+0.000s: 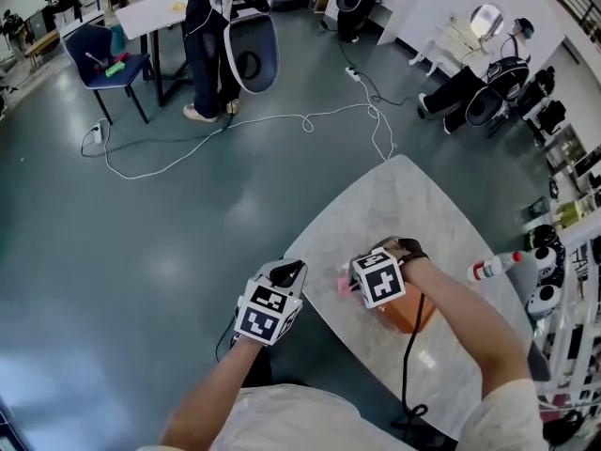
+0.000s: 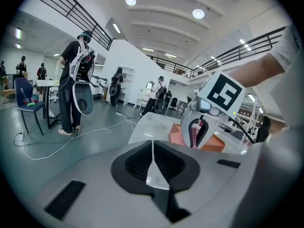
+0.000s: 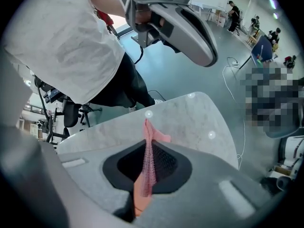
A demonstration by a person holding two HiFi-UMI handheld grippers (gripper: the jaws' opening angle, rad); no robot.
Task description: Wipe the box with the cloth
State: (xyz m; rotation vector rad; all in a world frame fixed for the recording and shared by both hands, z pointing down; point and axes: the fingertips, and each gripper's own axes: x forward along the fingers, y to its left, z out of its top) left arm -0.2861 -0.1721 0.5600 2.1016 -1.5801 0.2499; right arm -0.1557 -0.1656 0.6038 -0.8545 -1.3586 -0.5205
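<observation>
Plainly, right gripper (image 3: 147, 144) jaws pinch a thin, mesh-textured pink cloth (image 3: 148, 163) by the orange box (image 1: 415, 316); left gripper (image 2: 153, 152) jaws are together, empty.

A pale marble table (image 1: 376, 205) bearing a white bottle (image 1: 496, 267) stands on a grey floor (image 1: 141, 252), with a white cable (image 1: 305, 120), blue chair (image 1: 99, 59) and standing person (image 1: 208, 36) beyond.
</observation>
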